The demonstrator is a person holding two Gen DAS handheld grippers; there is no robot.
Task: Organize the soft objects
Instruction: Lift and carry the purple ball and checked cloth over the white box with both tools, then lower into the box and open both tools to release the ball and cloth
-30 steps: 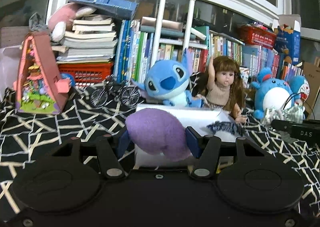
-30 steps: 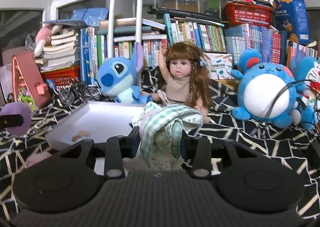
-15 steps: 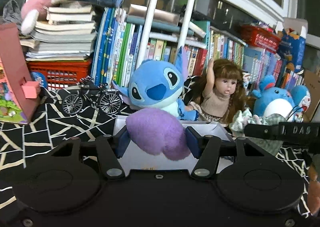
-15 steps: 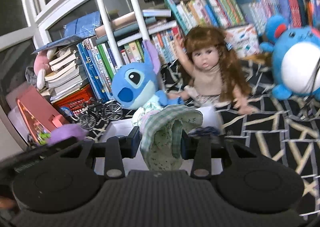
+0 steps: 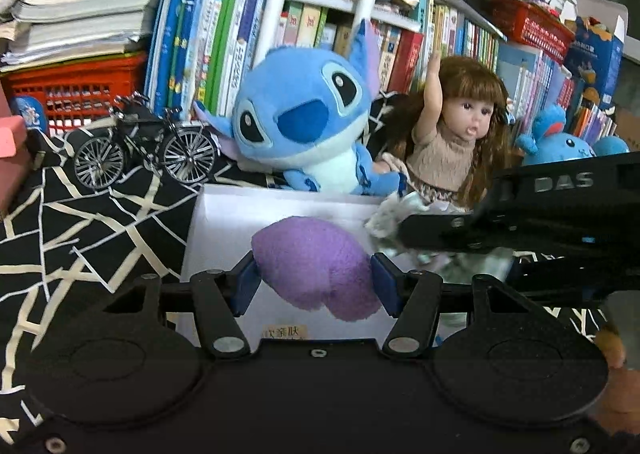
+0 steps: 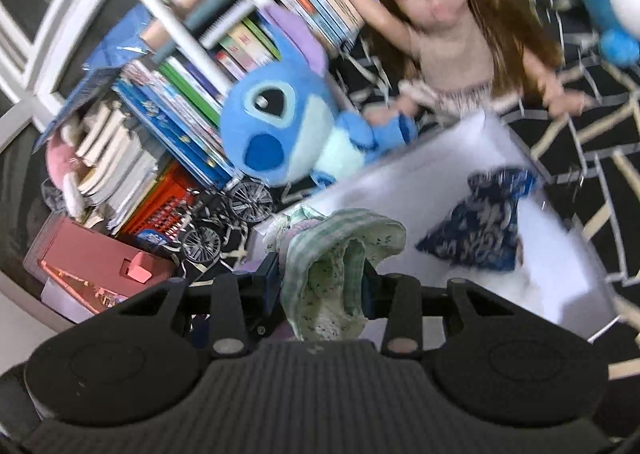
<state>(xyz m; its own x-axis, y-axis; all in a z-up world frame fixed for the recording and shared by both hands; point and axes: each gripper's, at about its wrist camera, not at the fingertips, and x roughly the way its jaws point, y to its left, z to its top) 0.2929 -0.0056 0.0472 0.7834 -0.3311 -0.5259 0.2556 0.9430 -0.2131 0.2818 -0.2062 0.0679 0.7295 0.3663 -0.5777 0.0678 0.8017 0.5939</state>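
Note:
My left gripper point(image 5: 314, 284) is shut on a purple plush ball point(image 5: 312, 260) and holds it over the near end of the white box point(image 5: 224, 213). My right gripper point(image 6: 320, 286) is shut on a green checked cloth point(image 6: 340, 250) above the same white box point(image 6: 440, 173). A dark blue patterned cloth point(image 6: 480, 225) lies inside the box. In the left wrist view the right gripper's body point(image 5: 520, 221) reaches in from the right with the green cloth point(image 5: 388, 221) at its tip.
A blue Stitch plush point(image 5: 304, 125) and a long-haired doll point(image 5: 460, 129) sit just behind the box. A small metal bicycle point(image 5: 148, 145), a red basket point(image 5: 76, 89) and rows of books point(image 5: 208, 33) stand behind on the left. A black patterned cloth point(image 5: 80, 221) covers the surface.
Both grippers have moved forward over the white box. The right gripper has tilted and swung left beside the left one. Both still hold their objects.

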